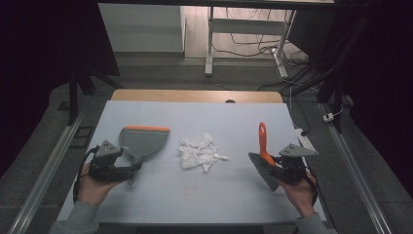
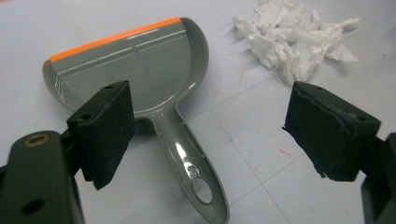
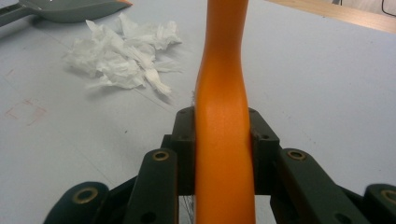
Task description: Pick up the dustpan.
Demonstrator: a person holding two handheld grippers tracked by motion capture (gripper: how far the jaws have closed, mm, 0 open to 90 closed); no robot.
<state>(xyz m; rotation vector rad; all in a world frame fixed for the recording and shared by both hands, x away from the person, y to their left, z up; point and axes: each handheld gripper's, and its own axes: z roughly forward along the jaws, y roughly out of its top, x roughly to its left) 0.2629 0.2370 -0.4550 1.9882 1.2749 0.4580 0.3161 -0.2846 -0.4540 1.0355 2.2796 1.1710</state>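
A grey dustpan (image 1: 144,139) (image 2: 140,70) with an orange lip lies flat on the left of the table, its handle (image 2: 191,163) pointing toward me. My left gripper (image 1: 135,169) (image 2: 205,130) hovers over that handle, open, with the pads clear of it on both sides. A pile of crumpled white tissue (image 1: 199,152) (image 2: 294,42) (image 3: 121,56) sits mid-table. On the right, my right gripper (image 1: 273,163) (image 3: 223,140) is shut on the orange handle of a brush (image 1: 263,144) (image 3: 223,70). Its grey bristles (image 1: 263,171) point toward the table's middle.
The pale table (image 1: 219,195) has a wooden strip (image 1: 195,95) along its far edge. Metal rails run along both sides on the floor. Desk legs and cables stand beyond the table. The dustpan's edge (image 3: 70,9) lies past the tissue in the right gripper view.
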